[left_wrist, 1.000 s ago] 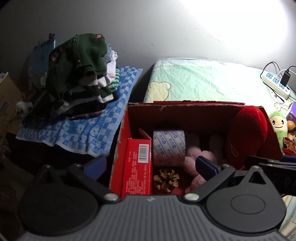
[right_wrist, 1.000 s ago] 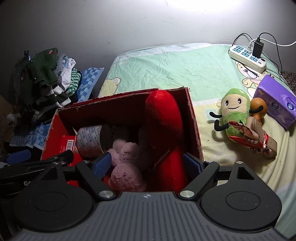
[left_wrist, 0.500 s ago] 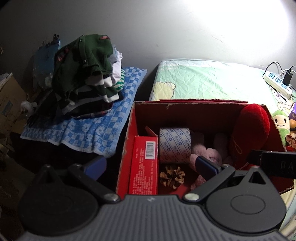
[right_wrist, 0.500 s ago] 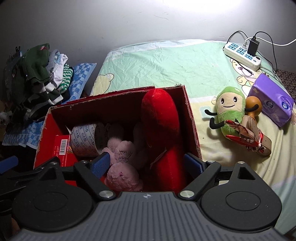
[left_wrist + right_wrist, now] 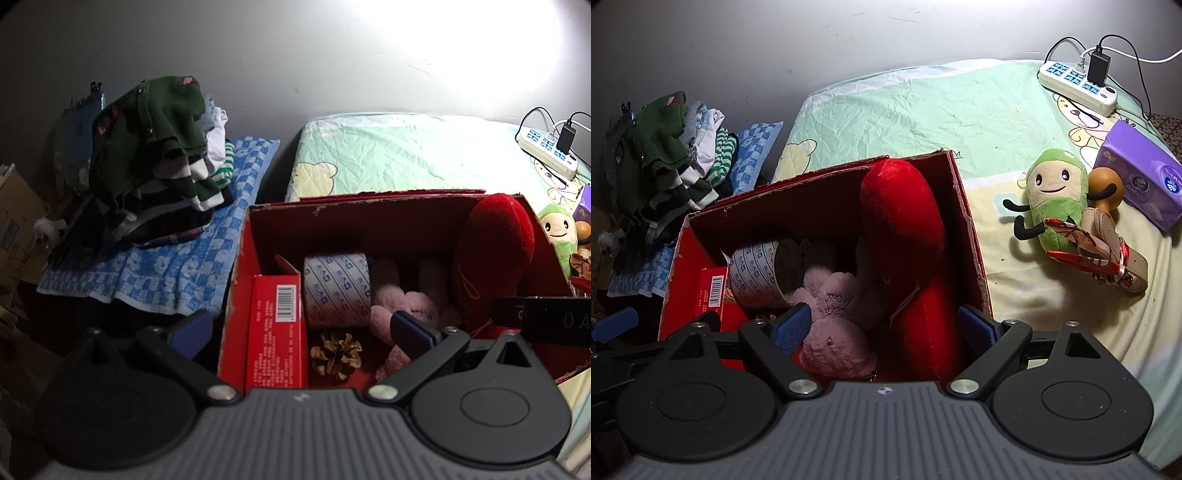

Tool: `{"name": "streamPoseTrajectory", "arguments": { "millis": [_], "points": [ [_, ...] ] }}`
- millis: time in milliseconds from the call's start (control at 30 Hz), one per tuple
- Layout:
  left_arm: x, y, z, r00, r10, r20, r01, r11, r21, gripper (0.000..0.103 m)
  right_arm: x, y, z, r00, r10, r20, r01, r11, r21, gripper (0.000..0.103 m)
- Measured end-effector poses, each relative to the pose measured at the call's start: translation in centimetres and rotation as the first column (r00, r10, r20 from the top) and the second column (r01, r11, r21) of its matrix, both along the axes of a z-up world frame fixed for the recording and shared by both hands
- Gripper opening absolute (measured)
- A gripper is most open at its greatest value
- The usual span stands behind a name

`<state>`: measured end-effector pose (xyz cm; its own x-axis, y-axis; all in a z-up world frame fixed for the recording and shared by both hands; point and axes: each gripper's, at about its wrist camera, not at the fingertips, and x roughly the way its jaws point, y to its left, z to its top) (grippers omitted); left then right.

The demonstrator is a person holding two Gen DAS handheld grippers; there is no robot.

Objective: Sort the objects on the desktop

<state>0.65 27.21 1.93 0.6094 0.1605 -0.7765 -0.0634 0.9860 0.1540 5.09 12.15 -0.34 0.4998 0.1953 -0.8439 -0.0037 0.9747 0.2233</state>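
Observation:
A red cardboard box stands on the bed. It holds a red plush cushion, a pink plush toy, a tape roll, a small red carton and a pine cone. My left gripper is open and empty over the box's near left wall. My right gripper is open and empty over the box's near right part. A green plush doll, a sandal, a wooden gourd and a purple tissue pack lie right of the box.
A white power strip with a plugged charger lies at the far right of the bed. A pile of clothes sits on a blue checked towel left of the bed. A cardboard carton stands at the far left.
Both grippers have drawn back and shifted a little; the box sits slightly further right in the left view and further left in the right view. Both stay open and empty.

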Motion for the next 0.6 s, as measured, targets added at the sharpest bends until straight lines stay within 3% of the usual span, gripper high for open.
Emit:
{"name": "streamPoseTrajectory", "arguments": {
  "millis": [600],
  "points": [
    [1.2, 0.7, -0.4, 1.000, 0.026, 0.004, -0.026, 0.999, -0.022, 0.102, 0.9, 0.3, -0.3, 0.999, 0.033, 0.009, -0.033, 0.999, -0.017, 0.089]
  ]
}}
